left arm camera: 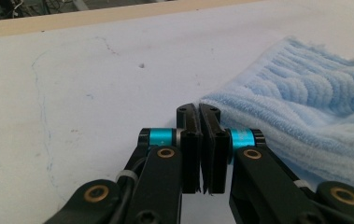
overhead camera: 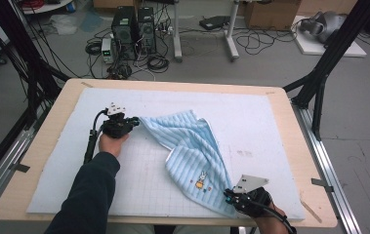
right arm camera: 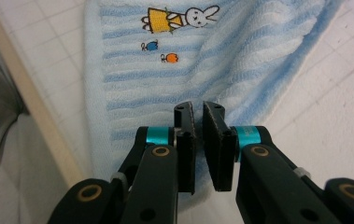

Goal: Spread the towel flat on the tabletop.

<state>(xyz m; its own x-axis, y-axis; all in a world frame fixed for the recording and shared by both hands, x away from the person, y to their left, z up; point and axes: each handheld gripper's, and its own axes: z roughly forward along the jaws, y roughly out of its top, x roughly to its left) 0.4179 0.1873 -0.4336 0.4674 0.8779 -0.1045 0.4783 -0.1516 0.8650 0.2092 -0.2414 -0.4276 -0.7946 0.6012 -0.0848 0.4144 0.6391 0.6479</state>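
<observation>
While the blue striped towel [overhead camera: 192,151] lay rumpled across the middle of the white mat [overhead camera: 251,122] in the high view, I held my left gripper [overhead camera: 133,122] at its upper left corner, jaws pressed together on the towel's edge. My right gripper [overhead camera: 230,196] sat at the lower right of the frame, on the towel's near corner just below the rabbit picture [right arm camera: 201,16]; its jaws were nearly together, and the towel's edge seemed pinched between them.
</observation>
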